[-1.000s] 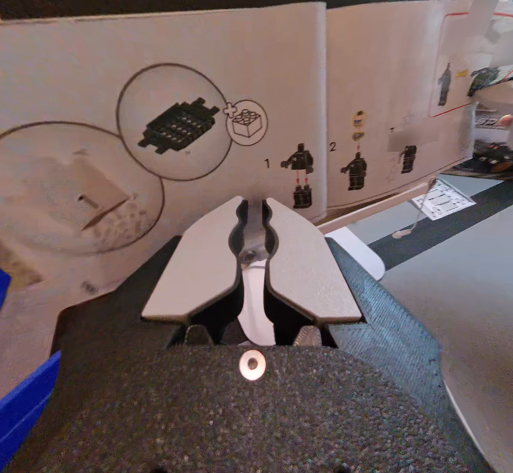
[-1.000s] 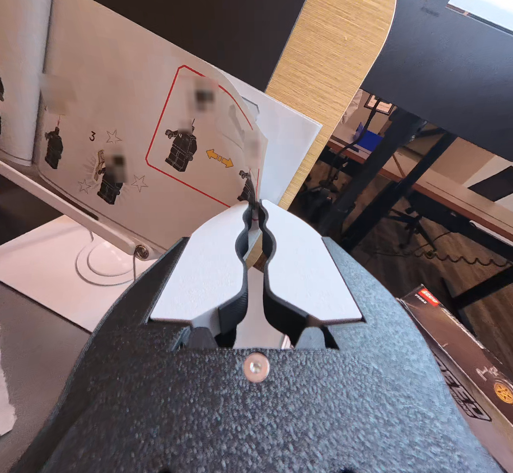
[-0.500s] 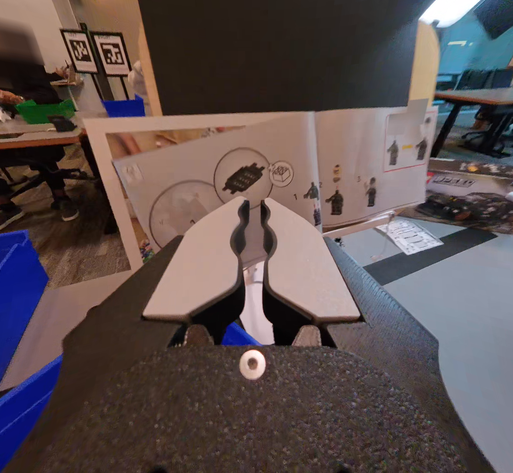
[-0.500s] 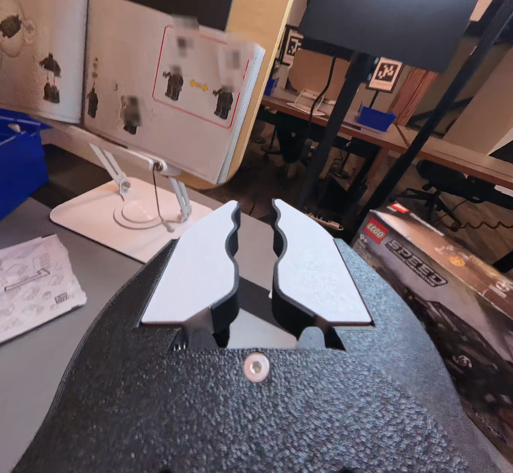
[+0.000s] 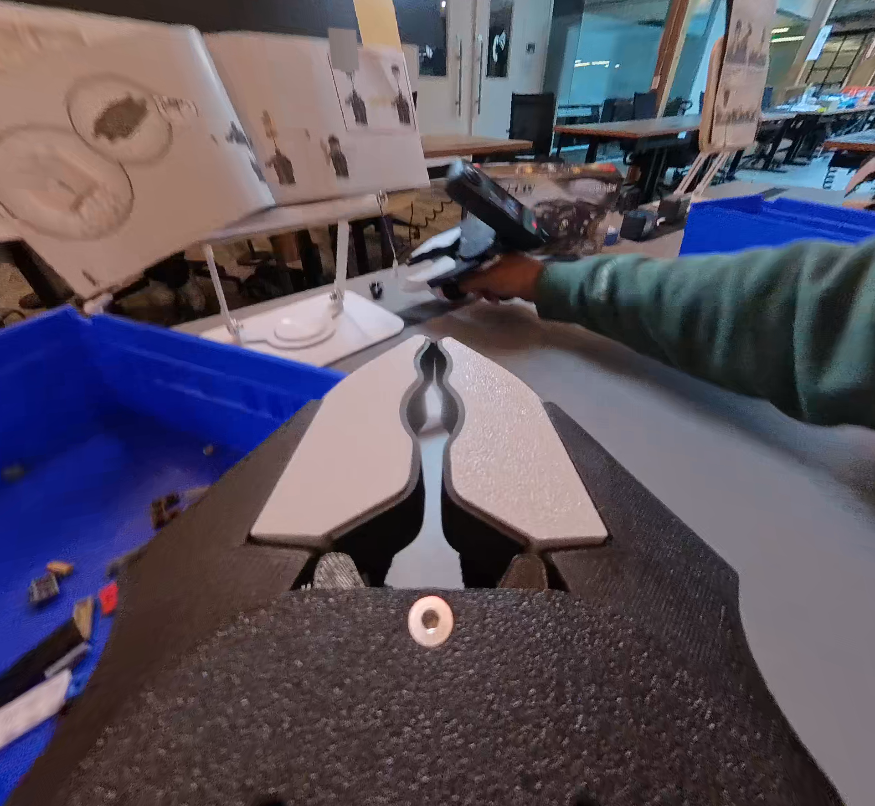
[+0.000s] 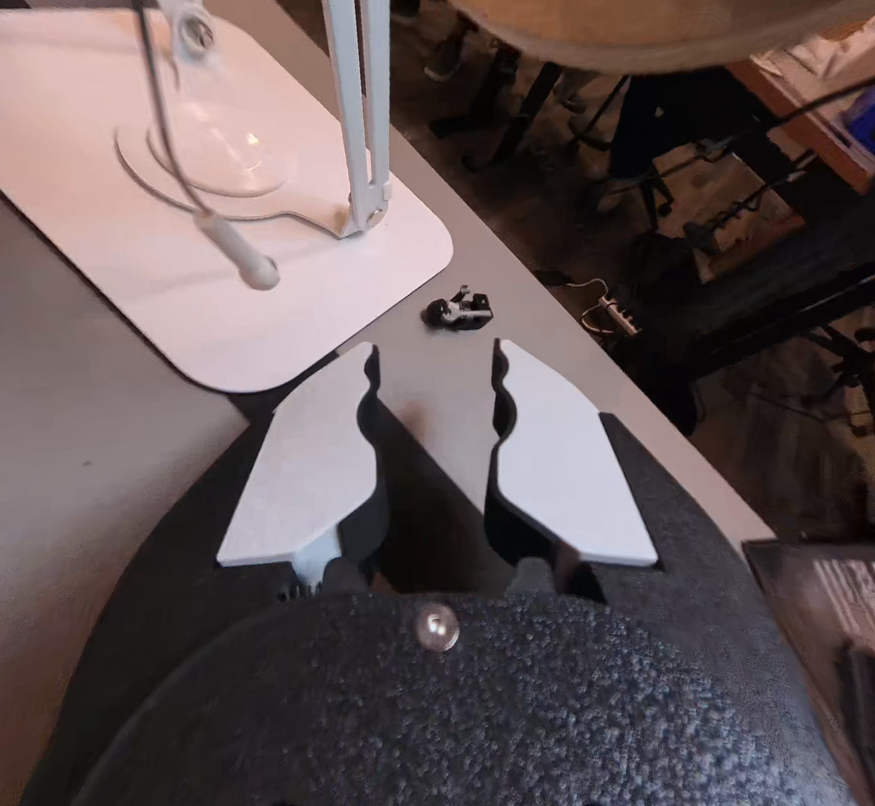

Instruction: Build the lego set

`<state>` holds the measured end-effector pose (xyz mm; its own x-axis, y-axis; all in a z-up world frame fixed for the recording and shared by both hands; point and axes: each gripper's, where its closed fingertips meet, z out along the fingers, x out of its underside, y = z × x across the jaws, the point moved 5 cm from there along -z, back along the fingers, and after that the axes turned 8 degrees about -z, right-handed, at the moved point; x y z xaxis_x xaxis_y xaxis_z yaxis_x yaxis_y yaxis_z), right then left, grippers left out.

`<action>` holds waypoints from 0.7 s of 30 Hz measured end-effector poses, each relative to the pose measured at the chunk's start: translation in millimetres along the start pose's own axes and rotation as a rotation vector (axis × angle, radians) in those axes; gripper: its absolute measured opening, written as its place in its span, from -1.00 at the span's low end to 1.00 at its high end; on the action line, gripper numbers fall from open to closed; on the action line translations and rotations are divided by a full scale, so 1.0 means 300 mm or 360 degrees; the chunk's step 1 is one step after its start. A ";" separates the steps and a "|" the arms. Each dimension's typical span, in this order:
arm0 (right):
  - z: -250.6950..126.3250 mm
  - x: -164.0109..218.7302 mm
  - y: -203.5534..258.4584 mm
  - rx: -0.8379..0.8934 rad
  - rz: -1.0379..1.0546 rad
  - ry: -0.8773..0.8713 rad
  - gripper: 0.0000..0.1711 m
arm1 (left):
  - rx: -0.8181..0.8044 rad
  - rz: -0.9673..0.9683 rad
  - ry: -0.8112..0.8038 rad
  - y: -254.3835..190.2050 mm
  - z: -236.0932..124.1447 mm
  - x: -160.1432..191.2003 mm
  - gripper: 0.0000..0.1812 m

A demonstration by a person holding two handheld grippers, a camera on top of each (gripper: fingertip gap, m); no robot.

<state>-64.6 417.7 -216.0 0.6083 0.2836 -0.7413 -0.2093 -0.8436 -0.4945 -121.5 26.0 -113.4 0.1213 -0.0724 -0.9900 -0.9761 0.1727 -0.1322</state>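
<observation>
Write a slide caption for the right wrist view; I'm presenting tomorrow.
Open right gripper hovers above a small black figure lying beside the white stand base.

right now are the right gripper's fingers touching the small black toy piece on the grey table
Apart. The right wrist view shows bare table between the open fingers and the small black toy piece.

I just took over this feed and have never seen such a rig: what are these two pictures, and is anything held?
No robot arm: a person carries a hand-held set of tongs in each hand, each with a camera looking along its fingers. The left wrist view shows the left tongs shut and empty, beside a blue bin of small pieces; farther off are the right tongs and a green sleeve. The right wrist view shows the right tongs open and empty, just short of a small black piece lying on the grey table beside a white stand base carrying an open booklet.
</observation>
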 end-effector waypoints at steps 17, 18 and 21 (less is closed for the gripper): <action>0.175 0.008 -0.046 -0.0030 -0.0204 0.0078 -0.61 | 0.0088 0.0035 0.0144 -0.016 0.015 0.180 -1.00; 0.176 0.011 -0.050 -0.0024 -0.0213 0.0087 -0.63 | 0.0094 0.0034 0.0147 -0.017 0.014 0.183 -1.00; 0.178 0.020 -0.049 -0.0017 -0.0249 0.0104 -0.82 | 0.0107 0.0012 0.0163 -0.017 0.014 0.193 -1.00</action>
<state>-98.8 456.3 -237.5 0.6811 0.3822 -0.6245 -0.1002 -0.7963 -0.5966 -108.7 25.1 -170.3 0.0914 -0.1702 -0.9812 -0.9622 0.2387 -0.1310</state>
